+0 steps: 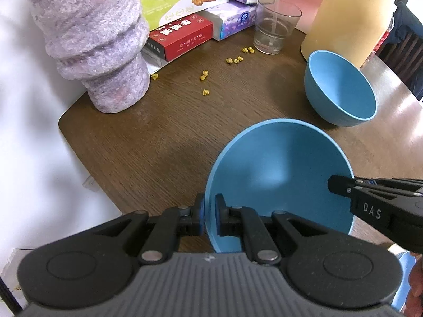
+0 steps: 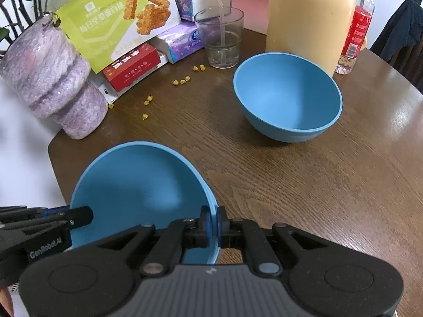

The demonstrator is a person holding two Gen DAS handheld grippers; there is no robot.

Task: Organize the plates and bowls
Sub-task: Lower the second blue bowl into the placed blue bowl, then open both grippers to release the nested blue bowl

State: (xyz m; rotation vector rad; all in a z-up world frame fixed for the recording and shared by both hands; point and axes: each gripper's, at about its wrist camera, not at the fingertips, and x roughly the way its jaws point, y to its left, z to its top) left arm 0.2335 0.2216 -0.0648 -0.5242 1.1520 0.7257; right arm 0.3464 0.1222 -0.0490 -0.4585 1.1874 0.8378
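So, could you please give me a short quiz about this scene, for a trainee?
1. True or false: both grippers are shut on the near bowl.
2. What stands just behind the far bowl? A) a red box B) a yellow jug C) a purple vase
3. What lies scattered on the table?

Key:
1. True. The left gripper and the right gripper each pinch its rim.
2. B, the jug.
3. Yellow crumbs.

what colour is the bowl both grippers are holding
Blue, a plain matte blue bowl, like the second one behind it; clearest in the right wrist view.
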